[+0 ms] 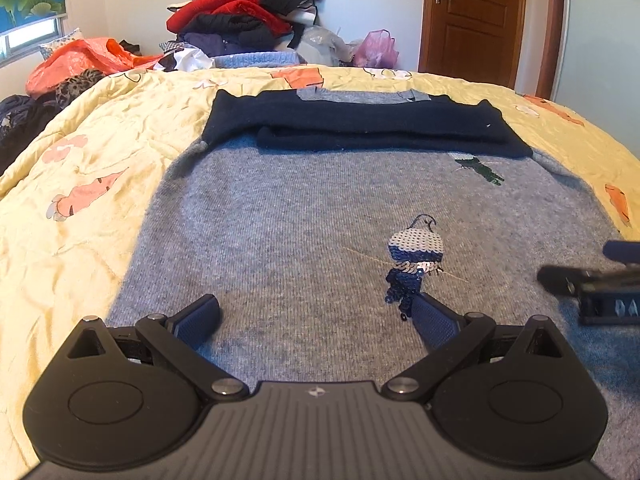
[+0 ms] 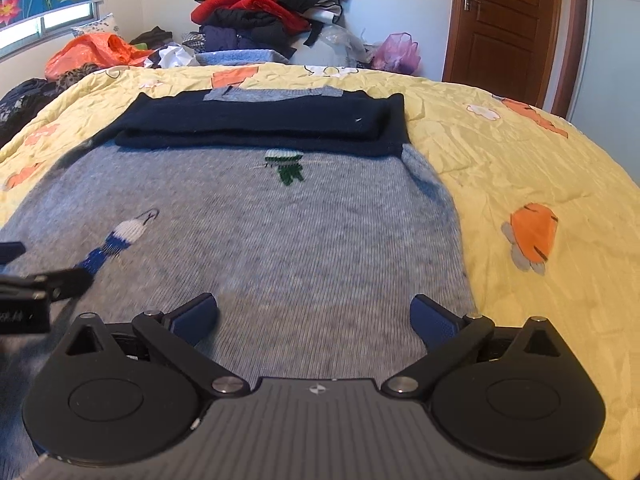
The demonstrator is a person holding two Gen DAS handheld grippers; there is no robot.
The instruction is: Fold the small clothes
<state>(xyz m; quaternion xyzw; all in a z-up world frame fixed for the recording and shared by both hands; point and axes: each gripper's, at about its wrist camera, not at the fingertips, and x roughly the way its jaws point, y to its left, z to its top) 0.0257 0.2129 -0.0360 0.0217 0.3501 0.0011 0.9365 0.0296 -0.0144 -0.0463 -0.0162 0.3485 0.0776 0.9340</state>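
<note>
A grey knit sweater (image 1: pixel 288 224) (image 2: pixel 280 232) lies flat on the yellow quilt (image 1: pixel 80 200), with its dark navy sleeves (image 1: pixel 360 128) (image 2: pixel 260 124) folded across the far end. Sequin figures decorate it: a blue and white one (image 1: pixel 416 260) (image 2: pixel 116 244) and a green one (image 1: pixel 480 168) (image 2: pixel 286 166). My left gripper (image 1: pixel 316 318) hovers open over the sweater's near left part, nothing between its fingers. My right gripper (image 2: pixel 314 316) hovers open over the near right part, also empty. Each gripper shows at the edge of the other's view (image 1: pixel 592 284) (image 2: pixel 36 288).
A pile of red, black and dark clothes (image 1: pixel 248 12) (image 2: pixel 268 8) rises behind the bed. Orange plastic bags (image 1: pixel 84 60) and a pink bag (image 1: pixel 378 50) lie at the far edge. A brown wooden door (image 1: pixel 476 20) stands at the back right. The quilt (image 2: pixel 540 168) stretches bare to the right.
</note>
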